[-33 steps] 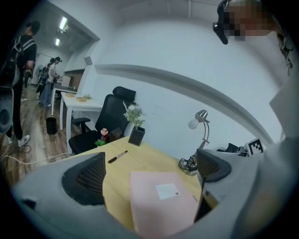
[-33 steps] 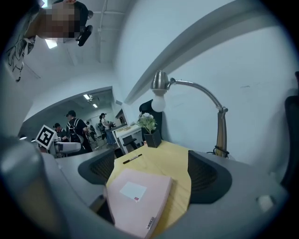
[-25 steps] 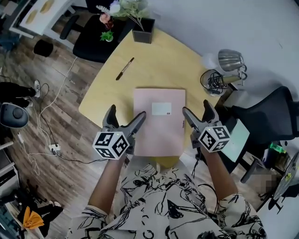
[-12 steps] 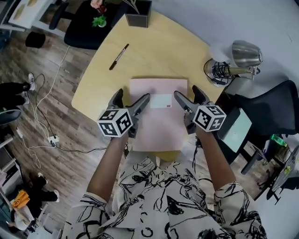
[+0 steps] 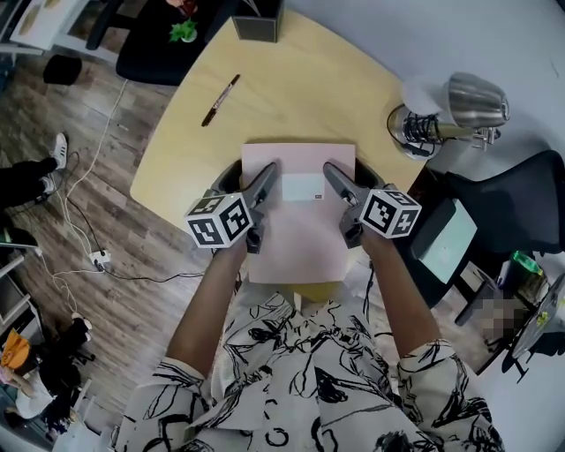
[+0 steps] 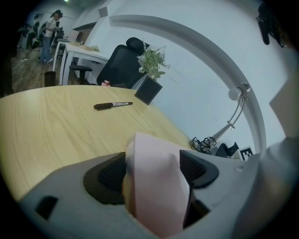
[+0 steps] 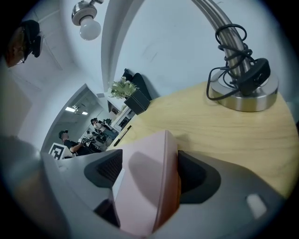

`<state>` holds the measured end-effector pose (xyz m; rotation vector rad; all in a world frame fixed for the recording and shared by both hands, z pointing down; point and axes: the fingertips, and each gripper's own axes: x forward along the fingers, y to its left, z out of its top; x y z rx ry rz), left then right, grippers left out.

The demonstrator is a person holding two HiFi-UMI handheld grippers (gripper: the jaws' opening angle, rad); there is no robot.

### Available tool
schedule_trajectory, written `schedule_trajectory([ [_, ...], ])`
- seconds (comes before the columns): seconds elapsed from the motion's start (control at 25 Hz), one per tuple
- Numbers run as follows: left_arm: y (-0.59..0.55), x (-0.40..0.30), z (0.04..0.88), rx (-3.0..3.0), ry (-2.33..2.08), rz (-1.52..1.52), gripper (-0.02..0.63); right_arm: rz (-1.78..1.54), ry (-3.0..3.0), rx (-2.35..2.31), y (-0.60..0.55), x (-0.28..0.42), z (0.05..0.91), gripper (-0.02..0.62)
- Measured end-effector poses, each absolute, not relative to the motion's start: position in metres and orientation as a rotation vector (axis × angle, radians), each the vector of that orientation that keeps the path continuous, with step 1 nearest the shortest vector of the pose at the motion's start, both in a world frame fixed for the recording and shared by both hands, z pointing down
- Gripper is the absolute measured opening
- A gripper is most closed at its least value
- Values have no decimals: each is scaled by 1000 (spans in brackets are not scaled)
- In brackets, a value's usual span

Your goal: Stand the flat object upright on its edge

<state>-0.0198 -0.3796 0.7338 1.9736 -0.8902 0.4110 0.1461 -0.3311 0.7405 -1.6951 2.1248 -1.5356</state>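
A flat pink book (image 5: 300, 231) with a white label (image 5: 303, 187) lies on the pale wooden table (image 5: 300, 97), near its front edge. My left gripper (image 5: 247, 177) straddles the book's left edge and my right gripper (image 5: 351, 177) straddles its right edge. Both pairs of jaws have just been closing with the book between them. In the left gripper view the pink book (image 6: 156, 186) fills the gap between the dark pads (image 6: 110, 175) of the left gripper (image 6: 154, 169). The right gripper view shows the book (image 7: 145, 191) wedged in the right gripper (image 7: 147, 173), its edge against one pad (image 7: 189, 175).
A black marker (image 5: 221, 99) lies on the table beyond the book, to the left. A metal desk lamp (image 5: 446, 119) with coiled cable stands at the table's right edge. A dark planter (image 5: 258, 22) sits at the far edge. A black chair (image 5: 521, 207) stands to the right.
Both grippers have come down and forward from beside the book onto its left and right edges. Their jaws have narrowed around those edges. The book lies in the same spot.
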Motion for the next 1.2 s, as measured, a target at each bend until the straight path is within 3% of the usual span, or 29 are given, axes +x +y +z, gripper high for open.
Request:
schedule_trajectory([
  [0.28,-380,-23,746,1944,-915,473,336,-1594,2043,-1763,-333,151,748,304],
  [0.72,-380,-28,743,1876,-942,467,307,-1567,2084,-1798,-331,151,741,299],
  [1.2,-375,-44,652,2066,-1039,364,305,-1251,2292,-1771,-335,134,650,298],
])
